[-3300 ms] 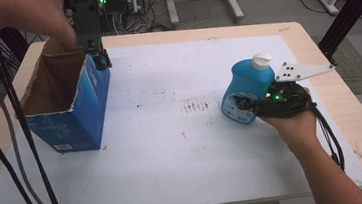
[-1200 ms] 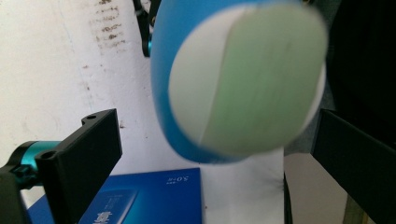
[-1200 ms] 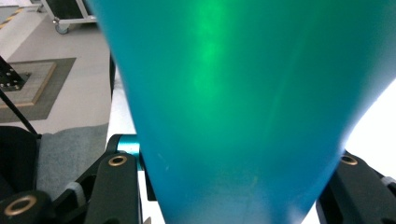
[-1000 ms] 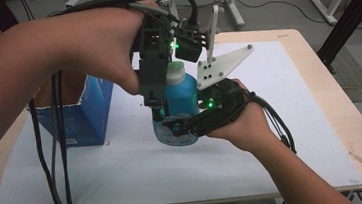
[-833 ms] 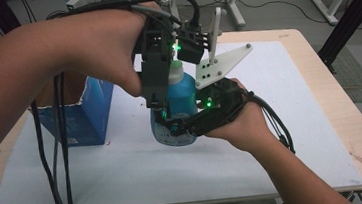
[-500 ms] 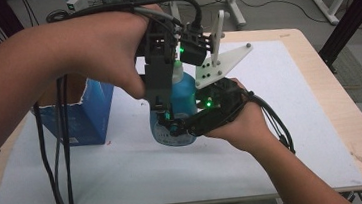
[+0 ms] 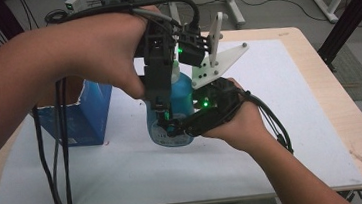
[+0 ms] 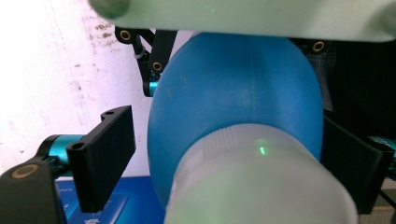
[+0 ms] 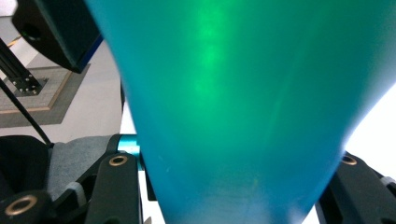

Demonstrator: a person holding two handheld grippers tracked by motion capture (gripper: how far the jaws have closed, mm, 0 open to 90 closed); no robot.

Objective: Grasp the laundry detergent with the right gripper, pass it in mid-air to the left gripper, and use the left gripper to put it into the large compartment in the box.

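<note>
Two claws on one blue bottle (image 7: pixel 172 110): my right gripper (image 7: pixel 174 129) clenched around its base; my left gripper (image 7: pixel 161 101) spread astride its white cap (image 8: pixel 261 186), not yet clamped. Step: cap grip. Next: close left, likely twist.

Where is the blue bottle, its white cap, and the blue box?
blue bottle (image 7: pixel 184 92), high view, upper body.
white cap (image 8: pixel 261 182), left gripper view, ribbed side.
blue box (image 7: pixel 82 119), high view, front wall.

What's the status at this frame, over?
Right gripper shut on blue bottle low on its body. Left gripper down over the bottle's white cap, jaws astride, not closed. Blue box stands apart at left.
</note>
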